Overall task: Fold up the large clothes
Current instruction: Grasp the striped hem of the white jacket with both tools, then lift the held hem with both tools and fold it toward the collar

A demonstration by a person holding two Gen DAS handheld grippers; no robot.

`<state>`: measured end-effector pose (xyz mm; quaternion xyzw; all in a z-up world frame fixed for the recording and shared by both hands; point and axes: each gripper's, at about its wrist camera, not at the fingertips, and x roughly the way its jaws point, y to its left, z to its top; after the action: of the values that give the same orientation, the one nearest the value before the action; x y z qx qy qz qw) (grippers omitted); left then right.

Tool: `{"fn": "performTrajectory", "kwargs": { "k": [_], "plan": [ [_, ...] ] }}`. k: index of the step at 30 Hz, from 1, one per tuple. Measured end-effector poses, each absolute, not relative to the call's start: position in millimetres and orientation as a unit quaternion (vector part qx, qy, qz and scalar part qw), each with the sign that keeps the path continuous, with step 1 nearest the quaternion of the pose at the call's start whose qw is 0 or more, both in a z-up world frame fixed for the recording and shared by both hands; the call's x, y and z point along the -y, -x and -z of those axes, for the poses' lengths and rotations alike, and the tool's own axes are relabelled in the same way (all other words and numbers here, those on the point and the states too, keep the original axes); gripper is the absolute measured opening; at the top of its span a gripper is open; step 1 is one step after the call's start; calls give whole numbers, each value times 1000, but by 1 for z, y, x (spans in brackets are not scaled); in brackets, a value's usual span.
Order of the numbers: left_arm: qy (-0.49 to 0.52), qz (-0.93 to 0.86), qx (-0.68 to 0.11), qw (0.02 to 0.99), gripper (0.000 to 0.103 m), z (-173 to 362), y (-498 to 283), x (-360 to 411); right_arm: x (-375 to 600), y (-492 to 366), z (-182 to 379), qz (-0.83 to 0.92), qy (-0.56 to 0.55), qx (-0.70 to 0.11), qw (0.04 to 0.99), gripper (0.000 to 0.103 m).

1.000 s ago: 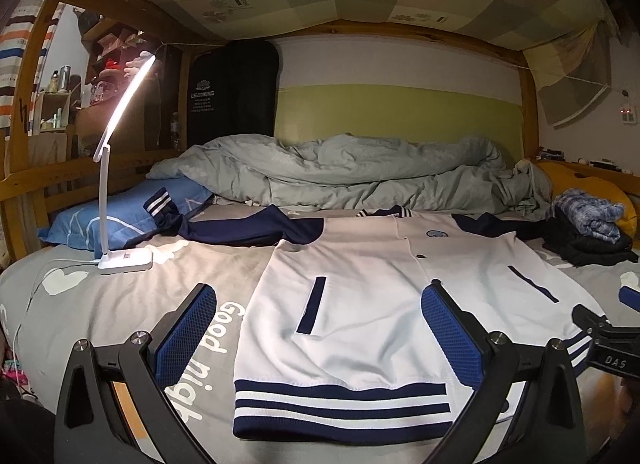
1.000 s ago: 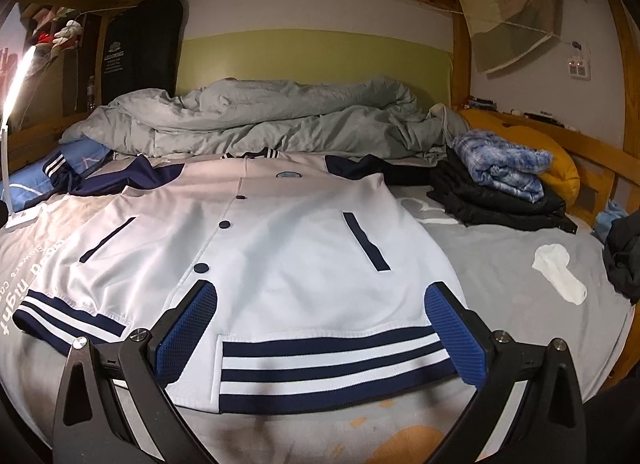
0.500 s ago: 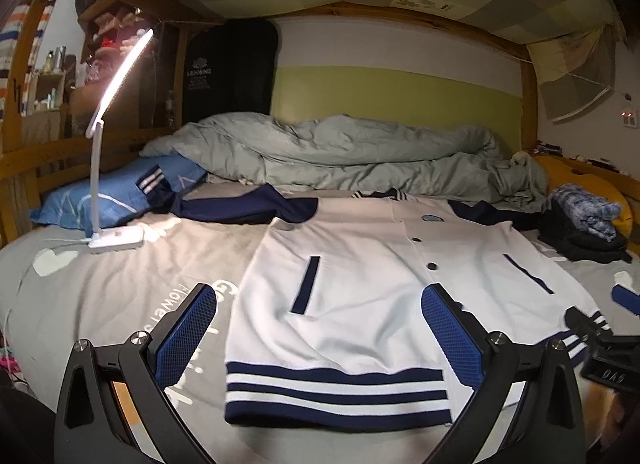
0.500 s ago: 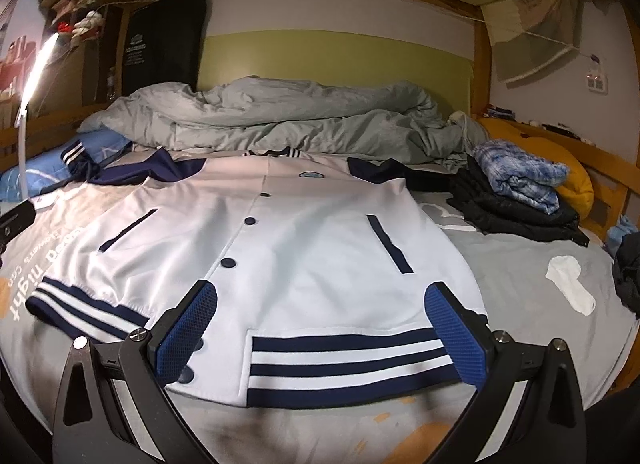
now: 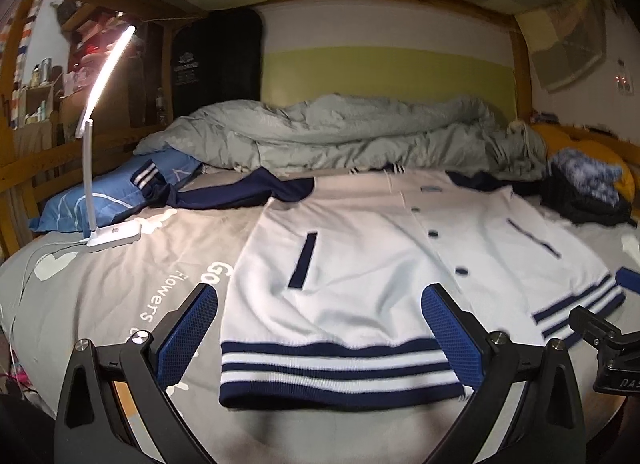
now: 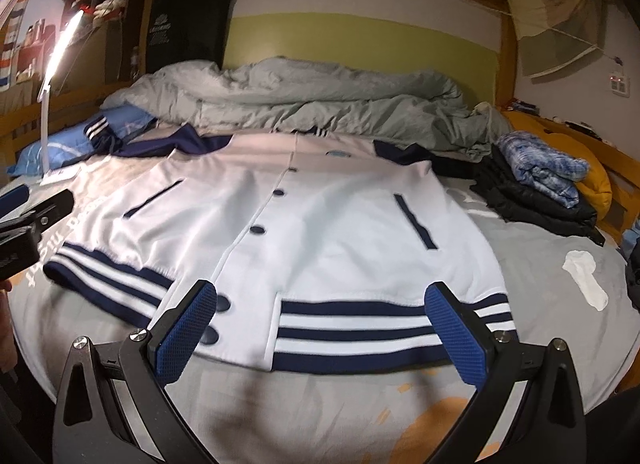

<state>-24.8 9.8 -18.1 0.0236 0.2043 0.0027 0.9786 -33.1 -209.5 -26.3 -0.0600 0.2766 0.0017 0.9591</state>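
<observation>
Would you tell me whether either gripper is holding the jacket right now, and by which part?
Nothing is held: left gripper and right gripper are open over the jacket hem.

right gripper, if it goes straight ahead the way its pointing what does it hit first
Most likely the varsity jacket. The right gripper is open, its jaws straddling the navy and white striped hem, so going straight on it would meet that hem or the white panel just beyond. Its height above the cloth is unclear.
</observation>
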Motion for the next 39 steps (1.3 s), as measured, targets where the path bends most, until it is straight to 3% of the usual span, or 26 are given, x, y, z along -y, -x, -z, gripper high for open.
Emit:
{"fn": "performTrajectory", "kwargs": {
  "k": [8, 15, 17, 22, 24, 25, 27, 28, 29, 30, 31, 39],
  "plan": [
    [-108, 80, -306, 942, 100, 70, 25, 23, 196, 33, 59, -64, 106, -352, 928, 103],
    [-153, 66, -332, 929, 100, 98, 17, 34, 195, 21, 84, -16, 180, -396, 900, 103],
    [-153, 49, -325, 932, 100, 99, 12, 30, 205, 15, 82, -24, 159, -410, 898, 103],
    [-176, -13, -320, 931, 100, 99, -17, 13, 245, -6, 73, 93, 179, -411, 889, 103],
    [-173, -30, -322, 931, 86, 94, -28, 2, 263, -10, 68, 99, 156, -422, 887, 102],
    [-179, -43, -322, 929, 81, 92, -33, -2, 273, -11, 64, 108, 146, -424, 887, 97],
    [-185, -66, -326, 925, 54, 90, -42, -15, 285, -13, 59, 116, 148, -423, 886, 70],
    [-182, -71, -331, 923, 47, 89, -45, -21, 291, -14, 57, 119, 147, -425, 885, 49],
    [-170, -64, -342, 922, 36, 86, -49, -28, 297, -16, 55, 113, 140, -431, 884, 35],
    [-164, -58, -347, 922, 25, 84, -50, -31, 303, -18, 51, 97, 129, -437, 885, 30],
    [-158, -46, -351, 922, 24, 78, -53, -32, 307, -19, 46, 83, 122, -437, 887, 22],
    [-162, -7, -350, 922, 23, 24, -95, -32, 317, -64, -11, 28, 129, -397, 908, 20]
  ]
}}
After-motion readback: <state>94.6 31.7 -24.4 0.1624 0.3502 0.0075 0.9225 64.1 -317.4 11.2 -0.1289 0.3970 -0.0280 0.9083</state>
